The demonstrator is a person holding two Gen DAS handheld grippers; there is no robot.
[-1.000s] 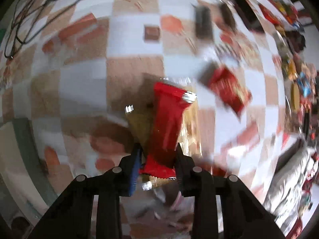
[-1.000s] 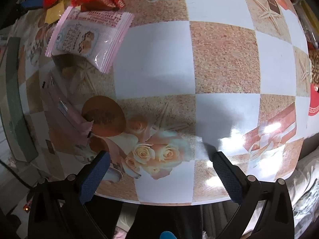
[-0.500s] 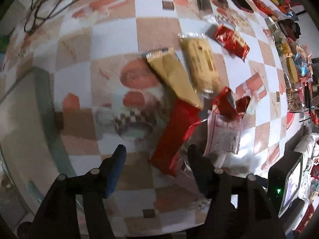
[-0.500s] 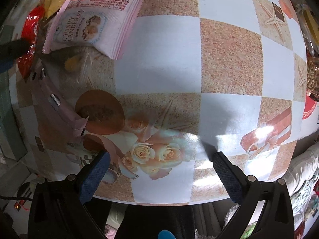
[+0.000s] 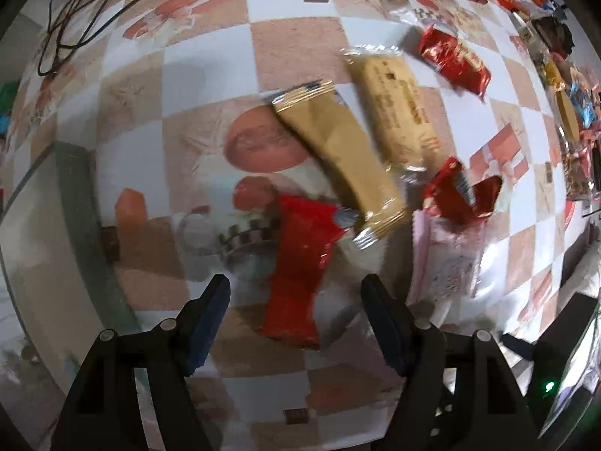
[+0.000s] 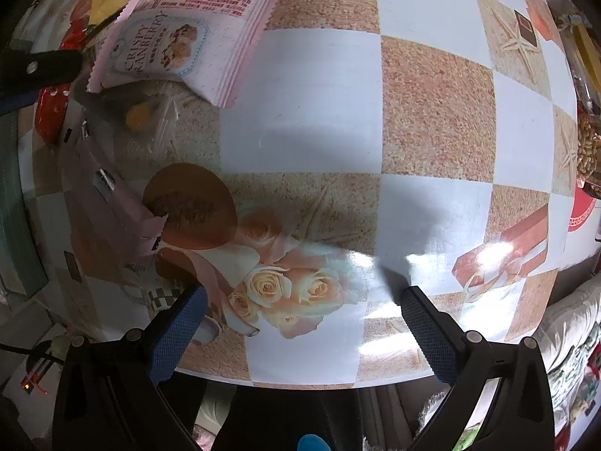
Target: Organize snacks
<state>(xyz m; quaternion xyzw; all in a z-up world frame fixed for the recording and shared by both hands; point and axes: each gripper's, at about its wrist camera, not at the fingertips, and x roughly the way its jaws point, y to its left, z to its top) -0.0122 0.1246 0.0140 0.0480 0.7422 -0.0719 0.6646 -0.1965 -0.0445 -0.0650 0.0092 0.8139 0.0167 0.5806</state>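
Left gripper (image 5: pixel 295 295), jaws opening, hangs over the long red foil snack packet (image 5: pixel 300 263), which lies free, lengthwise near-to-far; right gripper (image 6: pixel 302 314) spread, empty, farther right.

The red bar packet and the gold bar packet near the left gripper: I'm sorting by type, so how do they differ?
The red bar packet is glossy red and lies roughly upright in the left wrist view; the gold bar packet is matte gold and lies diagonally. The red one sits nearer the camera, the gold one further up. Both are long sealed wrappers on the checkered tablecloth.
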